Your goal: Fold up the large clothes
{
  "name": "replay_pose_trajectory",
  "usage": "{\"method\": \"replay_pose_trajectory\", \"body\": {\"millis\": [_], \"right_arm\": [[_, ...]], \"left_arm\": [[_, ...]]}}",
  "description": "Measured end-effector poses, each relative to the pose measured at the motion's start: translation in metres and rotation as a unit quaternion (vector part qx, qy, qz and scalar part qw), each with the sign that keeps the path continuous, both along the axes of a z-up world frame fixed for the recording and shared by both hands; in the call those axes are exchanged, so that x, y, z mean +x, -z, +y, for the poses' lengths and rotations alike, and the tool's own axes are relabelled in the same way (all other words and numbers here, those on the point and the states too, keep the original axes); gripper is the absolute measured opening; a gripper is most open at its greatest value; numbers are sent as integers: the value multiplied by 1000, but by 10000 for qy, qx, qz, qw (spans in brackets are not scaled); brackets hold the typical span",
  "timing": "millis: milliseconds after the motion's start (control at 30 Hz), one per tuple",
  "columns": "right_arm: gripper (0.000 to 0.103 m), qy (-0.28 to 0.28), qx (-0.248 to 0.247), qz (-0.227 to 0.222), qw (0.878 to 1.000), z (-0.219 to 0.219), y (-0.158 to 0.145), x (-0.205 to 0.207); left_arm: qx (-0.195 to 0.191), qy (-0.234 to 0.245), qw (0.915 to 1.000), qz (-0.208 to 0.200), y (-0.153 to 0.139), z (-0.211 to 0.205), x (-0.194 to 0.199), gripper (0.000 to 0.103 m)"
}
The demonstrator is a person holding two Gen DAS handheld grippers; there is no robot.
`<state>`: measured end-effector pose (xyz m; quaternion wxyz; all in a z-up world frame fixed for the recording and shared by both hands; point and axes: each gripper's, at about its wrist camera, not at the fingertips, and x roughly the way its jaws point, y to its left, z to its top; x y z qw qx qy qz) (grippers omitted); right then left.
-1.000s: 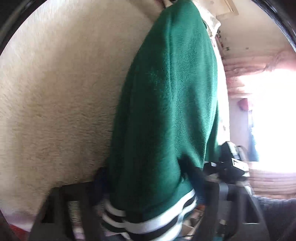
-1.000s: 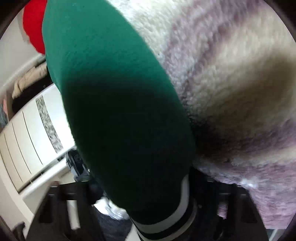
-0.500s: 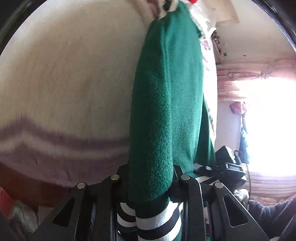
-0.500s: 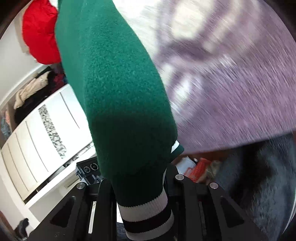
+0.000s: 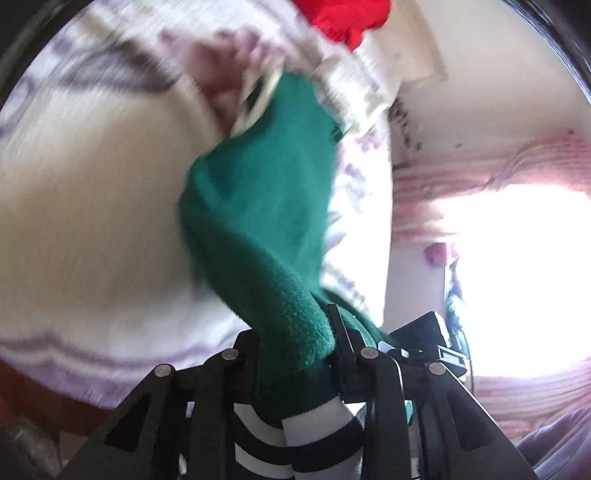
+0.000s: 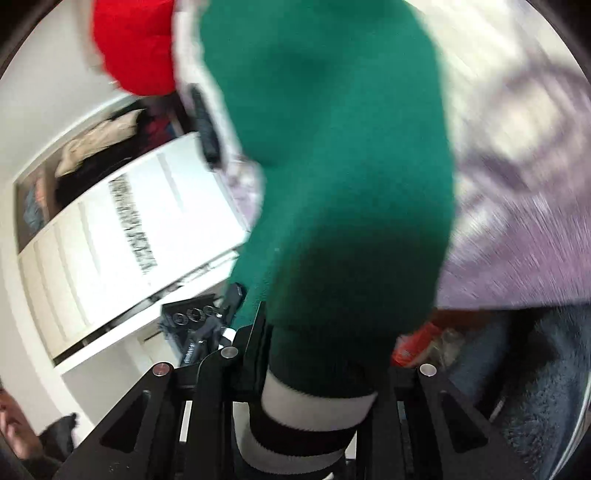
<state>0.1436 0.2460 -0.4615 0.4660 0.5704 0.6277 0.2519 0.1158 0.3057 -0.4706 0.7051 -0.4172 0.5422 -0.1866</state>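
Note:
A green fleece garment [image 5: 266, 206] with a white-and-black striped hem hangs stretched away from both grippers. My left gripper [image 5: 295, 325] is shut on its hem end, the green cloth bunched between the black fingers [image 5: 341, 343]. My right gripper [image 6: 314, 325] is likewise shut on the other hem end of the green garment [image 6: 332, 147], whose striped band [image 6: 306, 406] lies between the fingers. Both are lifted above a cream and purple fuzzy blanket [image 5: 92, 221].
A red cloth [image 5: 343, 18] lies at the far end of the blanket; the red cloth [image 6: 136, 48] also shows in the right wrist view. White wardrobe doors [image 6: 122, 240] stand to the left there. A bright window with pink curtains [image 5: 498, 192] is on the right.
Both grippers closed on the garment's striped hem and rose, lifting the green cloth off the blanket; the blanket now lies farther below and the room shows more.

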Motion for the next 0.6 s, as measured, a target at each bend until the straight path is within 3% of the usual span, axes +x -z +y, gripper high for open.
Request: {"method": "replay_pose_trajectory", "body": {"millis": [133, 300, 433, 600], "right_arm": [[25, 255, 93, -643, 9976, -22, -60, 61], [25, 729, 25, -1138, 9908, -63, -83, 150], [25, 1074, -154, -1050, 9885, -79, -68, 231], [25, 1010, -433, -782, 9909, -79, -29, 321]], "left_arm": [[-123, -154, 9986, -499, -34, -1, 60, 24], [-71, -201, 9965, -812, -36, -24, 147, 24], [-104, -273, 9984, -485, 2, -21, 203, 25], [-190, -378, 9986, 317, 58, -14, 267, 26]]}}
